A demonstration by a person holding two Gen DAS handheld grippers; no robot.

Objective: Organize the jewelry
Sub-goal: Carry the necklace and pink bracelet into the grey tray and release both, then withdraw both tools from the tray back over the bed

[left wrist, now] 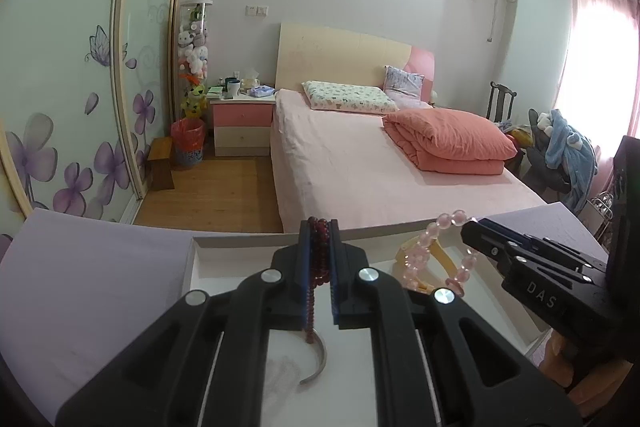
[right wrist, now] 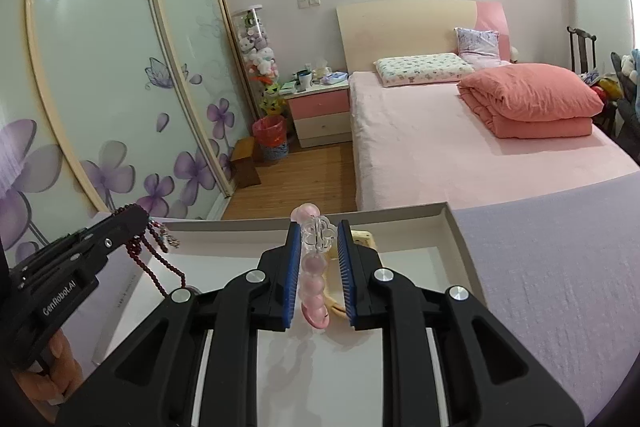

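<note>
Dark red beads [left wrist: 319,255] are pinched tight by the left gripper [left wrist: 319,227], while the pink bracelet [right wrist: 314,287], perhaps only loosely held in the half-open right gripper [right wrist: 318,227], could be dropped outside the white box [right wrist: 452,227].

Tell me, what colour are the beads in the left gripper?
Dark red. The beads are pinched in the left gripper; the left wrist view shows them best.

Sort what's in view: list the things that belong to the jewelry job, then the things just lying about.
Job:
left gripper, shut on red beads
right gripper, holding pink bracelet
silver bangle
yellow clip
white box

Lying about:
bed
quilt
nightstand
bin
plush toys
</note>
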